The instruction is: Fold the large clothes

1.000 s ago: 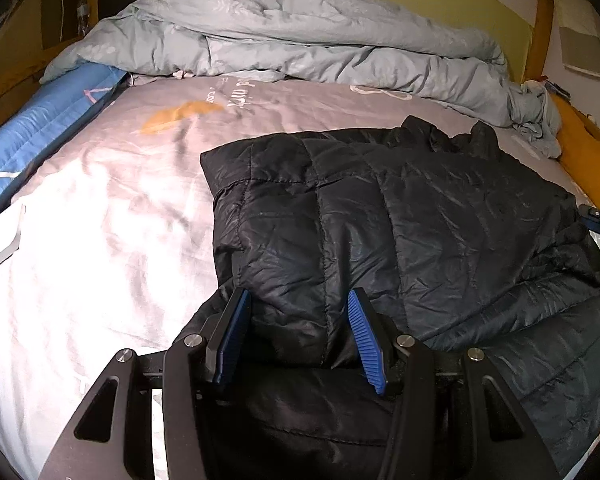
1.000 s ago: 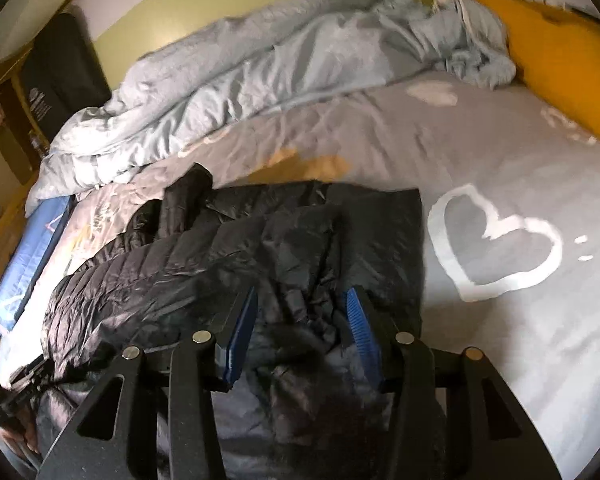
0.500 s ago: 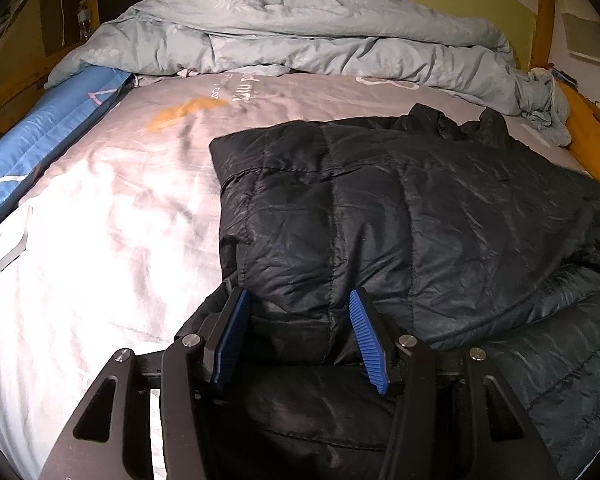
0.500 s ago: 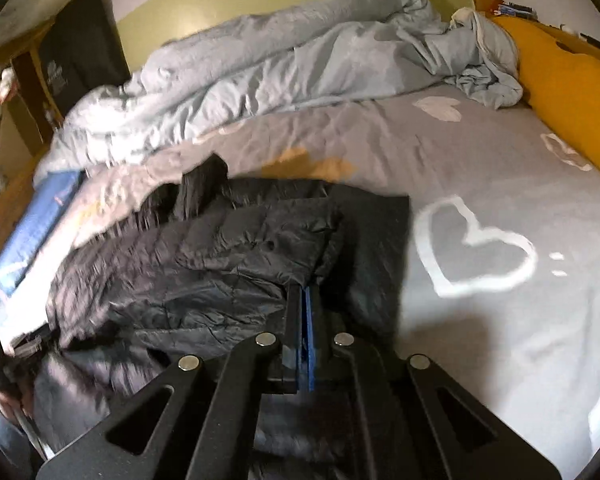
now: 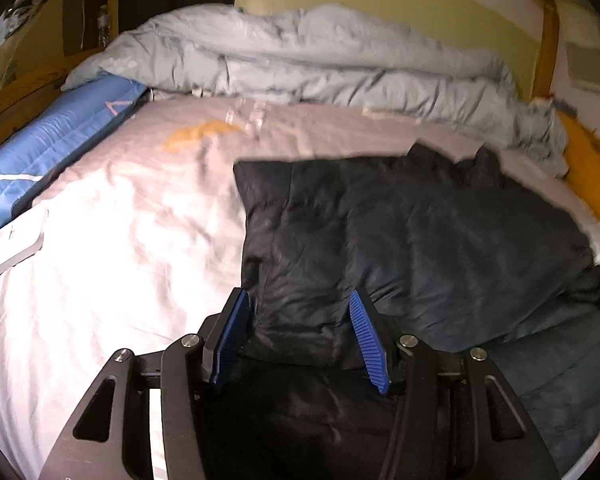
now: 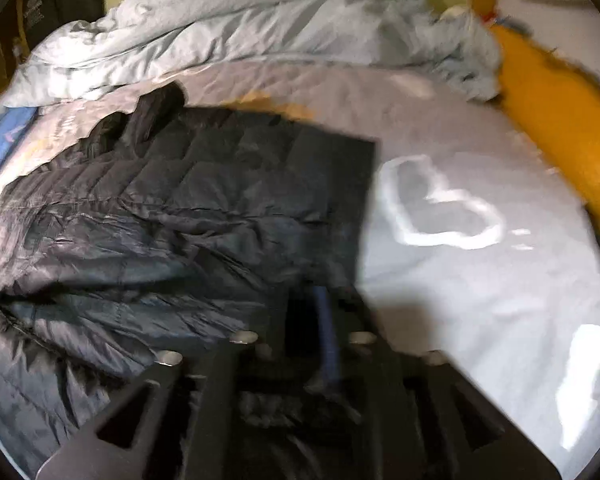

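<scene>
- Jacket (image 5: 420, 232) lies flat on bed (image 5: 112, 248), sleeve folded in for the next fold.
- Left tongs (image 5: 298, 336) pinch a bunched hem.
- Right tongs (image 6: 320, 344) just reopening; blur hides any grip.

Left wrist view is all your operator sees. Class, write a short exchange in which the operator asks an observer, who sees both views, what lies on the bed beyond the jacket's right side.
Operator: What is on the sheet to the right of the jacket?
Observer: A white heart outline is printed on the sheet, beside the jacket.
Operator: Does the jacket cover any of it?
Observer: No. The whole heart shows, just past the jacket's straight edge.
</scene>
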The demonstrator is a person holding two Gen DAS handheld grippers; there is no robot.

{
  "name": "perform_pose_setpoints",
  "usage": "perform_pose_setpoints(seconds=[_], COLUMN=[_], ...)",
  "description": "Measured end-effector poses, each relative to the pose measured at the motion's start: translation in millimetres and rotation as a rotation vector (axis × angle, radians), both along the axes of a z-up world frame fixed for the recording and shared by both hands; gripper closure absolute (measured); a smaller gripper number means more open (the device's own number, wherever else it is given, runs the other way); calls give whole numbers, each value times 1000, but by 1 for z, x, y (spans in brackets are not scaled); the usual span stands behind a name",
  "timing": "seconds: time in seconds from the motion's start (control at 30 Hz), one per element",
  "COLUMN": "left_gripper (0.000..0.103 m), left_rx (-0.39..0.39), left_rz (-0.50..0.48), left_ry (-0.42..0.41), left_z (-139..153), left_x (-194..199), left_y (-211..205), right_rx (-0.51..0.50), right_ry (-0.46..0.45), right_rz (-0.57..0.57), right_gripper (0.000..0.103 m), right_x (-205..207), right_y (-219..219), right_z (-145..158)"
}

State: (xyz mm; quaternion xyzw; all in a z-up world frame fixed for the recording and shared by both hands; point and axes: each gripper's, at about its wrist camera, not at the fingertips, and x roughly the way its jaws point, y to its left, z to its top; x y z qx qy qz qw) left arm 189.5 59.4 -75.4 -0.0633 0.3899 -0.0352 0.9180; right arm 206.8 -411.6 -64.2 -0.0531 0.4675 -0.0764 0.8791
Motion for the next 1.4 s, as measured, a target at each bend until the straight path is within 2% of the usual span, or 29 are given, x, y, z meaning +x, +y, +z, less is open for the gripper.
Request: perform_pose_setpoints(seconds=[0.07,0.13,0.2,0.3,0.37,0.43,0.47,0.53,0.67,0.77,0.8,0.87,1.07,1.17,1.3,1.4], left_gripper=[48,48,47,39,36,26,25,19,18,17,16,16,14,14,14,14], left_rx=[-6,7,7,6,8,1,-1,3,32,58,68,85,117,108,114,140], left_rz=[-3,-11,-29,-41,-49,-56,-52,-63,-72,-63,-62,-82,-120,-147,-195,-299], left_ry=[-45,-96,-136,-185,-220,-253,-265,-286,-319,-341,-347,-353,-376,-355,-315,-255], left_z=[16,31,44,58,67,73,75,79,82,81,80,79,75,68,52,33], left_x=[-9,-20,-31,-45,-57,-68,-73,-84,-105,-118,-121,-128,-149,-158,-171,-174], left_y=[0,-2,-6,-12,-18,-23,-25,-31,-43,-53,-57,-66,-83,-91,-101,-113], right_rx=[-13,25,76,104,109,134,147,162,174,197,191,142,82,63,50,49], right_ry=[-74,-133,-182,-239,-265,-288,-299,-314,-325,-340,-343,-332,-354,-425,-471,-432], right_rz=[12,18,33,74,86,95,97,101,104,120,127,151,185,155,204,242], right_gripper=[58,57,51,40,36,32,29,27,26,18,12,8,3,1,1,1], right_x=[-15,-33,-51,-80,-92,-108,-114,-125,-141,-152,-155,-158,-172,-183,-196,-199], right_y=[6,12,18,35,47,54,57,62,67,70,72,79,93,99,115,125], right_z=[17,35,48,59,62,64,64,64,63,62,61,55,46,43,41,32])
